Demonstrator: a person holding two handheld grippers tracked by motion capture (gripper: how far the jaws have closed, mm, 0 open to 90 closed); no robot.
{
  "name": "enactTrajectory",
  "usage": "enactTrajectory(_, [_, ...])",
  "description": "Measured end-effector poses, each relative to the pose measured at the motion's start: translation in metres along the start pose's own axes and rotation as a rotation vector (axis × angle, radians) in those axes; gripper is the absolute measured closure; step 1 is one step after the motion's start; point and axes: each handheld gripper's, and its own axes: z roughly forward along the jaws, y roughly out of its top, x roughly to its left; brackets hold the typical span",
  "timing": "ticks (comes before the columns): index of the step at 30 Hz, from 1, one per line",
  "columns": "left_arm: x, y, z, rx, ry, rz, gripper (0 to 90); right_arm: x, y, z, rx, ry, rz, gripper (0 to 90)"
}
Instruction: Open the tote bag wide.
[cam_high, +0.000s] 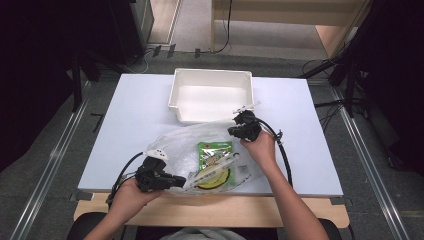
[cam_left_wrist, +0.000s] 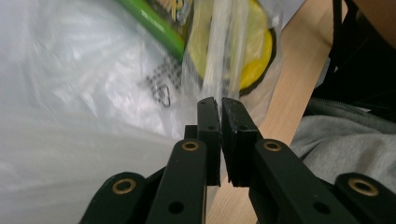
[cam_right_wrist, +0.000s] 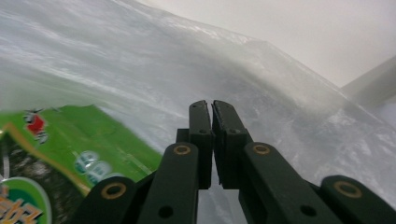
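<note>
A clear plastic bag (cam_high: 172, 145) lies on the white table (cam_high: 135, 107) near its front edge. Inside are a green snack packet (cam_high: 214, 151) and a yellow round item (cam_high: 216, 178) with a clear wrapped piece across it. My left gripper (cam_high: 181, 181) is at the bag's near left edge, its jaws pinched together on the film (cam_left_wrist: 218, 103). My right gripper (cam_high: 234, 131) is at the bag's far right edge, its jaws (cam_right_wrist: 209, 106) pressed together on the film too. The green packet (cam_right_wrist: 70, 149) shows through the bag in the right gripper view.
An empty white bin (cam_high: 172, 97) stands behind the bag at the table's back middle. A wooden ledge (cam_left_wrist: 280, 107) runs along the table's near edge, right beside the person's grey clothing (cam_left_wrist: 345, 140). Cables trail from both grippers.
</note>
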Motion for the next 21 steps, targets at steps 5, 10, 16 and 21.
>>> enactTrajectory(5, [0.0, 0.023, -0.015, -0.036, 0.015, 0.02, 82.5, 0.005, 0.0, -0.013, -0.024, 0.028, -0.011, 84.1])
enactTrajectory(10, [0.003, 0.051, -0.023, -0.064, 0.028, 0.038, 80.9, 0.009, -0.004, -0.024, -0.032, 0.045, -0.025, 81.5])
enactTrajectory(16, [0.009, 0.088, -0.02, -0.07, 0.034, 0.062, 83.2, 0.015, -0.011, -0.031, -0.025, 0.062, -0.046, 83.2])
enactTrajectory(21, [0.015, 0.113, -0.01, -0.04, 0.056, 0.076, 84.7, 0.015, -0.016, -0.034, -0.018, 0.074, -0.037, 87.0])
